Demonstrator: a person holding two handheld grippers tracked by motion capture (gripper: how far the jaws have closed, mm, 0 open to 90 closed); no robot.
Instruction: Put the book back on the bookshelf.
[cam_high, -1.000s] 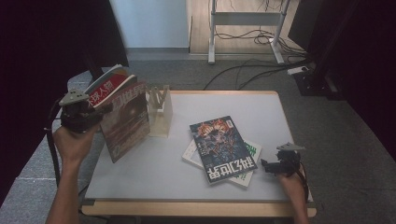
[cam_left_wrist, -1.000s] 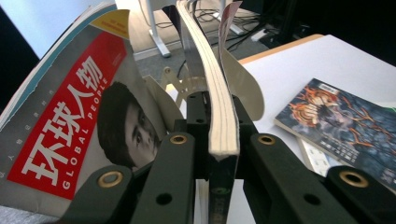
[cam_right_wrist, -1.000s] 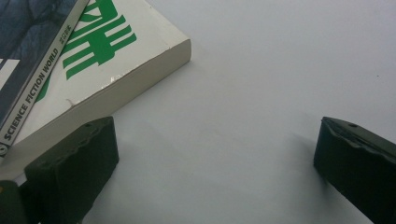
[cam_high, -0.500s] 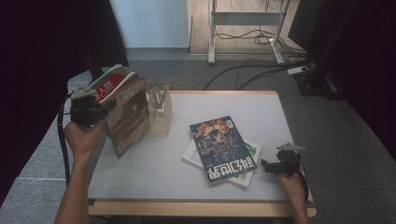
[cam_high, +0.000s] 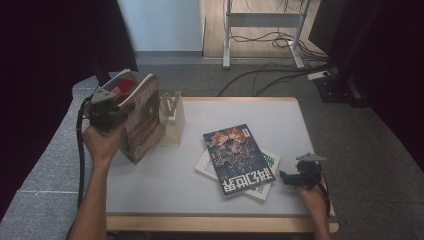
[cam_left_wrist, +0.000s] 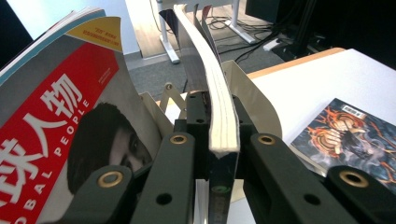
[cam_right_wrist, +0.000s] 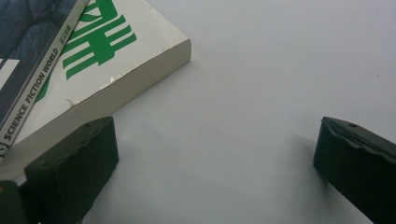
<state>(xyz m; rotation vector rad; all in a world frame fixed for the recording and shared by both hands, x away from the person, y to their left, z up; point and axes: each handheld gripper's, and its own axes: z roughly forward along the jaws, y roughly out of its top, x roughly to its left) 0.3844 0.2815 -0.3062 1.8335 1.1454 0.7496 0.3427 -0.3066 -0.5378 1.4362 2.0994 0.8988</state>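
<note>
My left gripper (cam_high: 111, 116) is shut on the edge of a dark-covered book (cam_high: 145, 120), which it holds upright over the table's left side, close beside a wooden book stand (cam_high: 172, 117). In the left gripper view the book (cam_left_wrist: 219, 107) is pinched between the jaws of the left gripper (cam_left_wrist: 222, 140), and a red magazine (cam_left_wrist: 60, 121) leans just to its left. From the high view that red magazine (cam_high: 122, 85) stands behind the held book. My right gripper (cam_high: 290, 177) rests open on the table. Its open jaws (cam_right_wrist: 215, 154) have bare table between them.
A dark science-fiction magazine (cam_high: 237, 157) lies on a white book with green letters (cam_high: 267, 162) mid-table, its corner (cam_right_wrist: 107, 65) near my right gripper's left jaw. The grey table (cam_high: 300, 125) ends in a wooden front edge. Cables and desk legs stand on the floor beyond.
My left hand has carried the dark book to the right, closer to the wooden stand, and slightly lower. The right gripper has stayed where it was.
</note>
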